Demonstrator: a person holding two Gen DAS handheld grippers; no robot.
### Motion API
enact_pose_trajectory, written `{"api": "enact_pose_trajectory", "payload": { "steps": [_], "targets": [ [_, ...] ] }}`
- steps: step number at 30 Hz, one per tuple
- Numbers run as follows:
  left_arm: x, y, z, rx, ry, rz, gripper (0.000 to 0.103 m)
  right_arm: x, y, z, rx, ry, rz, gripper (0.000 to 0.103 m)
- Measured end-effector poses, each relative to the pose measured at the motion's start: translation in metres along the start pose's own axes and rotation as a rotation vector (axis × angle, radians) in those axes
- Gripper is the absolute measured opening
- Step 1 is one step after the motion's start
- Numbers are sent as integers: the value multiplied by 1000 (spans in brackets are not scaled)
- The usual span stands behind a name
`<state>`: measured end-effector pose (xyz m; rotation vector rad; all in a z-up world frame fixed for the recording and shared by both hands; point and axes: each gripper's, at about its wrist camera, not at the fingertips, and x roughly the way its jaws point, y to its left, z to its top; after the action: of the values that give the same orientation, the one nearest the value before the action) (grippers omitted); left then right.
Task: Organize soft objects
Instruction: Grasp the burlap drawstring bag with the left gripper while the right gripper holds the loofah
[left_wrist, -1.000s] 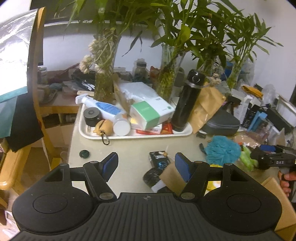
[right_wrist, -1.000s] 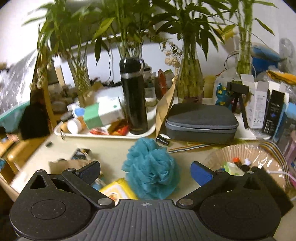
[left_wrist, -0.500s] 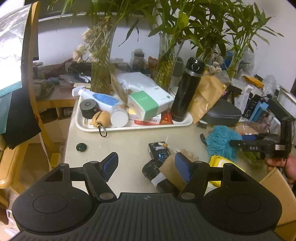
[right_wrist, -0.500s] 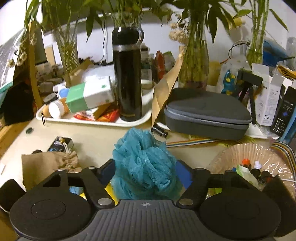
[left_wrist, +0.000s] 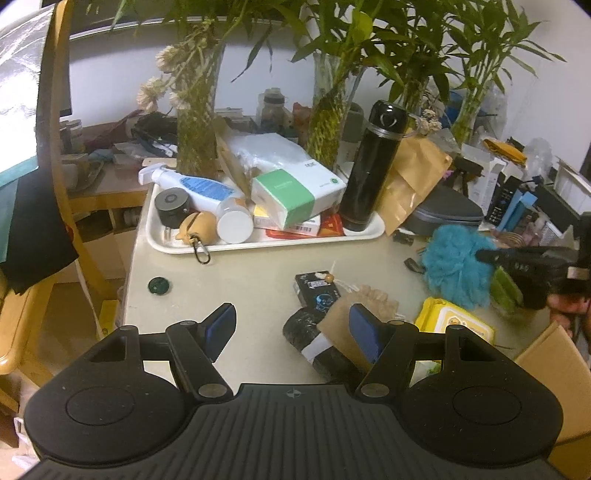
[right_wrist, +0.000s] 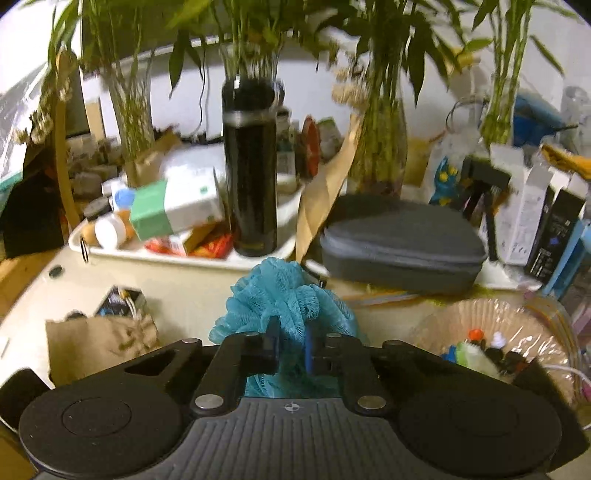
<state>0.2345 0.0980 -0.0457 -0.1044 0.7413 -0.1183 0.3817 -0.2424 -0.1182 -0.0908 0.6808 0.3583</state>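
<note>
So the right gripper (right_wrist: 291, 345) had its jaws clamped tight on the fluffy teal mesh bath pouf (right_wrist: 284, 295), bunching the netting between the pads. The pouf sat on the pale worktop (right_wrist: 184, 291) just short of the white plastic tray (right_wrist: 177, 256), with the tall black flask (right_wrist: 249, 170) at 12 o'clock from it and the grey zip case (right_wrist: 402, 243) around 2 o'clock. That gripper pointed down at a slant toward the worktop, nothing looked lifted yet.

The left gripper (left_wrist: 291, 325) hung over the near edge with its jaws apart and nothing between the pads. A tan drawstring cloth pouch (left_wrist: 354, 314) lay right by its right finger, and a yellow wet-wipes pack (left_wrist: 454, 325) at 3 o'clock.

Progress-wise I'd call it early: one soft item grabbed, pouch and wipes not sorted. Where they're meant to go, I couldn't tell.
</note>
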Motion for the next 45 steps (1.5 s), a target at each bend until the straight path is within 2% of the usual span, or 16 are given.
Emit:
{"api": "enact_pose_trajectory", "payload": {
  "steps": [5, 9, 14, 21, 31, 36, 39, 41, 45],
  "targets": [
    [7, -9, 4, 74, 4, -12, 67, -26, -1, 11, 12, -68, 14, 14],
    [21, -19, 6, 157, 42, -31, 67, -47, 0, 17, 29, -113, 29, 14],
    [45, -28, 8, 249, 94, -107, 67, -73, -1, 18, 34, -167, 39, 14],
    [80, -38, 11, 344, 131, -178, 67, -90, -6, 12, 55, -178, 59, 14],
    [128, -36, 11, 378, 175, -260, 64, -86, -11, 13, 77, -168, 91, 14],
    [148, -39, 9, 375, 222, -305, 49, -85, -9, 14, 76, -165, 104, 14],
    [158, -41, 5, 385, 229, -302, 38, -85, -9, 14, 77, -165, 109, 14],
    [163, -41, 5, 370, 240, -298, 27, -85, -8, 14, 74, -168, 112, 14],
    [170, -40, 2, 367, 270, -262, 21, -85, -8, 15, 74, -166, 113, 14]
  ]
}}
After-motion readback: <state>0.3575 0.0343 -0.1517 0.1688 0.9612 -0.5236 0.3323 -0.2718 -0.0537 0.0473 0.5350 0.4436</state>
